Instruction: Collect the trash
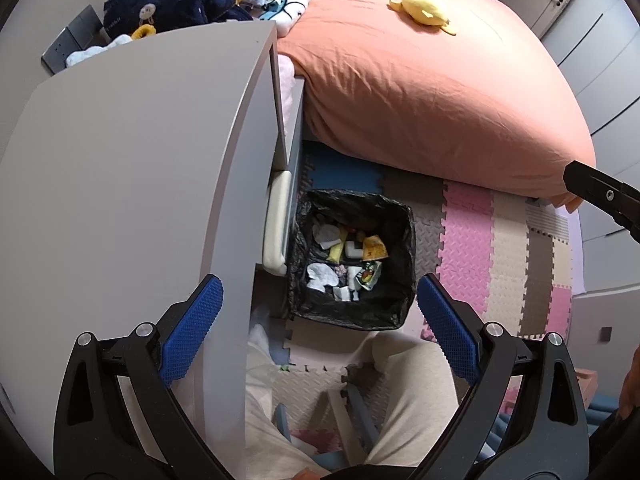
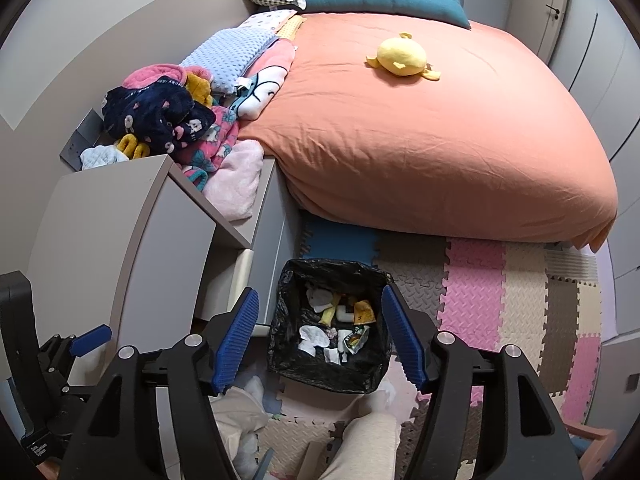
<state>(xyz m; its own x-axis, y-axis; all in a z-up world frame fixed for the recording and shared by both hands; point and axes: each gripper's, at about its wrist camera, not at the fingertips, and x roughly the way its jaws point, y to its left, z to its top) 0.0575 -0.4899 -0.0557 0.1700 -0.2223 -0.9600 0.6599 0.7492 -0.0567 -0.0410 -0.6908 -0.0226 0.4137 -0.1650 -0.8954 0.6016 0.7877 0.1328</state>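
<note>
Both claws hang above a small square bin (image 2: 330,328) lined with a black bag (image 1: 404,272), which stands on the floor mat (image 1: 468,248) between the grey bedside cabinet (image 1: 120,184) and the bed with its orange cover (image 2: 440,140). The right claw (image 2: 320,340) points steeply down with its blue-padded fingers (image 2: 402,340) spread apart and nothing between them; in its own view the bin's opening sits right in the gap, one finger lined up with each side wall, the bin lying below and clear of the pads. The left claw (image 1: 318,330) is spread wider, also holding nothing; its left finger (image 1: 192,328) shows over the cabinet's top edge and its right finger over the mat, with the bin just beyond the fingertips and slightly toward the right finger. The trash (image 1: 346,256) lies at the bottom of the bag: crumpled white tissues (image 2: 314,338), a yellow wrapper (image 1: 374,248), a small green-printed packet (image 2: 356,338) and some pale scraps, all loose and well below both claws. In the right wrist view the left claw's frame shows at the far left edge over the cabinet. A person's legs in light trousers (image 1: 408,392) are in the foreground, just beside the bin's near edge. A yellow soft toy (image 2: 402,56) lies on the bed, and a heap of clothes (image 2: 168,120) lies behind the cabinet.
</note>
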